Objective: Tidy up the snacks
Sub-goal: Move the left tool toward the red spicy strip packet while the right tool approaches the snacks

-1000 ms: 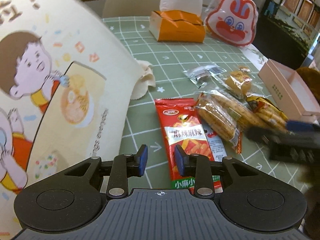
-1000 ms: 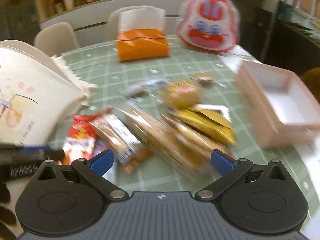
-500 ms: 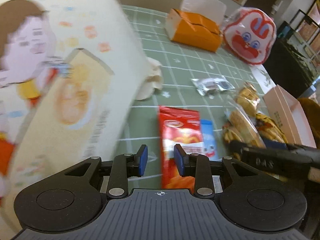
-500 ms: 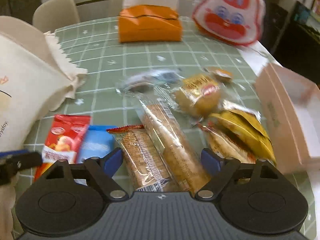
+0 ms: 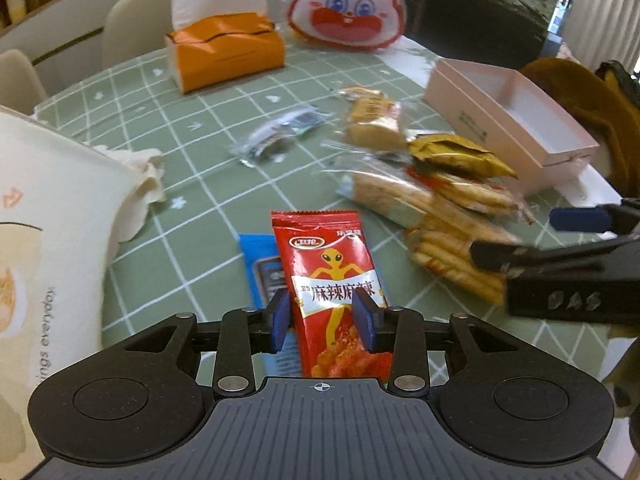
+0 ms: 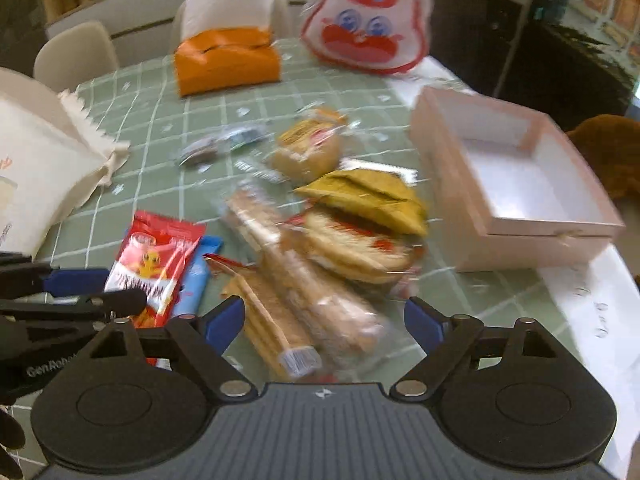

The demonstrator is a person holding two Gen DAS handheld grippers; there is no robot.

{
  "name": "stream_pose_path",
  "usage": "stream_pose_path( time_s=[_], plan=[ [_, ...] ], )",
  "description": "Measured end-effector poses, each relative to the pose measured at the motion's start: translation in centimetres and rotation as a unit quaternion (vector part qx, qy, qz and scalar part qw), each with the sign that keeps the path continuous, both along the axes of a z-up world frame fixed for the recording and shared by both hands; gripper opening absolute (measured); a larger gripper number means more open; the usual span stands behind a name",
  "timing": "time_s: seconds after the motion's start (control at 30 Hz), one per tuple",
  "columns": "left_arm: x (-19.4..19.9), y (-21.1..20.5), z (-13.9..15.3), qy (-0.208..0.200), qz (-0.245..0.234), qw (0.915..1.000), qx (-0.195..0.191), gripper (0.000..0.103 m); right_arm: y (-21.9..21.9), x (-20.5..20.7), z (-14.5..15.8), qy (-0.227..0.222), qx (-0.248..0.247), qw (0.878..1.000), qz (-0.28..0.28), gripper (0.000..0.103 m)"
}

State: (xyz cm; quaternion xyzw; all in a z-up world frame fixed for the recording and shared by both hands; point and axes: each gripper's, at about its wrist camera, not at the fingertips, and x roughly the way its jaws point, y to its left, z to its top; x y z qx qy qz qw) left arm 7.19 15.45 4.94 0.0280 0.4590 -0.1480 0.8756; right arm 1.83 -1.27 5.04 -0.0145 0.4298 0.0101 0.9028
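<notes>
- Left tool point(image 5: 322, 320): jaws partly apart, just been widening, straddling the red snack packet point(image 5: 332, 280); pads not yet pressing.
- Red snack packet: flat on the worktop point(image 5: 192, 168), left of the pink box point(image 5: 500, 120).
- Right tool point(image 6: 324, 320): jaws wide, empty, over the cracker packs point(image 6: 288, 300).
- Step: reaching to pick. Next, likely: close, lift, carry to the pink box.

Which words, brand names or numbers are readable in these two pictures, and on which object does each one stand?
"麻辣麻辣": large white characters on the red snack packet, between the pads of the left claw.
"GenRobot", partly cut off: on the left claw's body in the right wrist view.
"ings" and a word like "everyday": sideways on the cream bag.
Oval logo on the red packet, blue packet, pink box, barcode on the biscuit pack: too small or blurred.
</notes>
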Motion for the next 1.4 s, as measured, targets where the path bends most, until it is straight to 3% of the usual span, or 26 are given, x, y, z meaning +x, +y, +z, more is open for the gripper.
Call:
stream_pose_path(
  time_s=[0.13,0.3,0.37,0.43,0.53,0.67,0.77,0.9,0.97,1.1,1.3,1.4],
  plan=[
    [-0.8,-0.2,1.1,-0.029,-0.003,0.9996,0.0,0.039,-1.8,-0.9,2.1,-0.034,0.01,0.999,-0.02,0.089],
    [-1.8,-3.2,0.2,-0.005,-0.052,0.9965,0.066,0.039,-3.8,-1.5,3.7,-0.06,0.007,0.997,-0.041,0.092],
    [-2.2,-3.9,0.0,-0.017,-0.062,0.9945,0.082,0.042,-4.8,-1.6,3.7,-0.059,0.013,0.997,-0.052,0.092],
    [-2.1,-4.3,-0.2,-0.009,-0.069,0.9945,0.079,0.058,-5.9,-1.7,3.5,-0.053,0.02,0.997,-0.061,0.092],
    [-2.1,-5.0,-0.4,-0.003,-0.084,0.9933,0.08,0.073,-7.1,-2.2,3.2,-0.048,0.024,0.996,-0.067,0.092],
    [-2.4,-4.6,0.1,-0.024,-0.064,0.9946,0.078,0.069,-7.9,-2.2,3.0,-0.044,0.018,0.997,-0.066,0.092],
    [-1.9,-3.4,0.1,-0.03,-0.025,0.9926,0.115,0.07,-8.3,-2.2,3.1,-0.043,0.019,0.997,-0.064,0.092],
    [-0.8,-1.2,-0.3,-0.007,-0.005,0.9979,0.064,0.077,-8.4,-2.3,2.9,-0.036,0.028,0.997,-0.062,0.093],
    [-0.2,0.0,-0.6,0.007,0.013,0.9997,0.022,0.078,-8.2,-2.4,2.7,-0.032,0.029,0.997,-0.06,0.093],
    [0.3,1.2,-1.4,0.018,0.037,0.9987,-0.029,0.08,-7.8,-2.9,2.6,-0.031,0.025,0.998,-0.047,0.093],
    [0.1,0.7,-1.3,0.004,0.04,0.999,-0.023,0.079,-7.4,-3.6,2.0,-0.03,0.005,0.999,-0.041,0.097],
    [-0.4,0.3,-0.1,-0.018,0.04,0.999,-0.009,0.067,-7.7,-3.6,1.4,-0.015,0.018,0.999,-0.045,0.097]
  ],
)
